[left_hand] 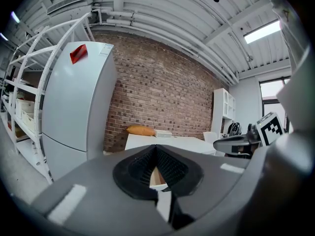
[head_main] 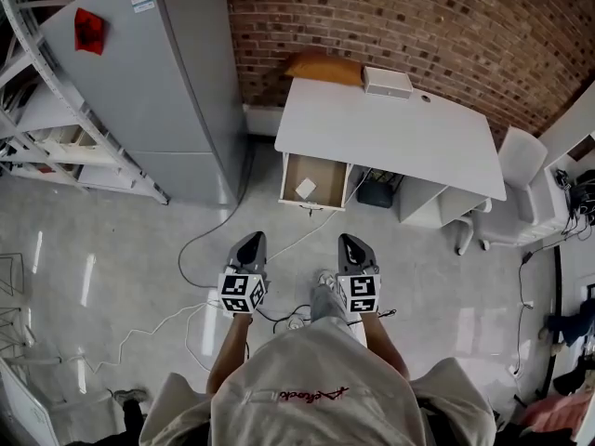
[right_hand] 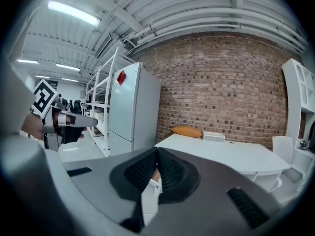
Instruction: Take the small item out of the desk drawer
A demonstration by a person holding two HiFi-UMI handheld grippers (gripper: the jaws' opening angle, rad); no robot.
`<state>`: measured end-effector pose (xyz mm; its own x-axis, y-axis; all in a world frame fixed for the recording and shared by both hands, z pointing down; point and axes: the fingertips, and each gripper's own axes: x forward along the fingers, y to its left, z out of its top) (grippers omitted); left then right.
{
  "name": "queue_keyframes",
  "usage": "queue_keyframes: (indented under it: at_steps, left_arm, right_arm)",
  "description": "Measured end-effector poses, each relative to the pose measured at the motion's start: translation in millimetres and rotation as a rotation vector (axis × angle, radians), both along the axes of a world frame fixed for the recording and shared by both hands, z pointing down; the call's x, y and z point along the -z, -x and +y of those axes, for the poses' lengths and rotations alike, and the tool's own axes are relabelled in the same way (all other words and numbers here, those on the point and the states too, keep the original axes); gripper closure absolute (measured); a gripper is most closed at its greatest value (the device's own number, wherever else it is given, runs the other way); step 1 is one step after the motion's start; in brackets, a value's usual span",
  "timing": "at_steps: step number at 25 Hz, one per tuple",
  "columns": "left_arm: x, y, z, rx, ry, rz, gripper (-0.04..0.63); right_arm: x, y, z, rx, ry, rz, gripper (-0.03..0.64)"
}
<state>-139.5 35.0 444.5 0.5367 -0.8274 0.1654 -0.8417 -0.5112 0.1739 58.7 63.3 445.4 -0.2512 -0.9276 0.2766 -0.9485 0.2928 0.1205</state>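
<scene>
Cream T-shirt [head_main: 321, 379] with red script, lower centre. Grey left gripper [head_main: 251, 240] and right gripper [head_main: 351, 242] each bear a black-and-white marker cube [head_main: 242, 294].

Small white item [head_main: 306, 189] lies in open drawer [head_main: 327, 177].

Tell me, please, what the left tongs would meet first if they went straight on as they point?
Probably the open brown drawer of the white desk; the way there looks free, depth unclear.
</scene>
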Motion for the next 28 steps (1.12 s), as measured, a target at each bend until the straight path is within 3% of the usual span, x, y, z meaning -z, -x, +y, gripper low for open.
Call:
queue_keyframes:
  at_steps: [14, 28]
  left_arm:
    - [0.0, -17.9, -41.5, 0.010, -0.012, -0.005, 0.586]
    - [30.0, -52.9, -147.0, 0.077, -0.045, -0.025, 0.586]
  right_arm:
    - [-3.5, -15.8, -42.8, 0.007, -0.018, -0.016, 0.606]
    - [20.3, -47.4, -161.7, 0.083, -0.051, -0.041, 0.604]
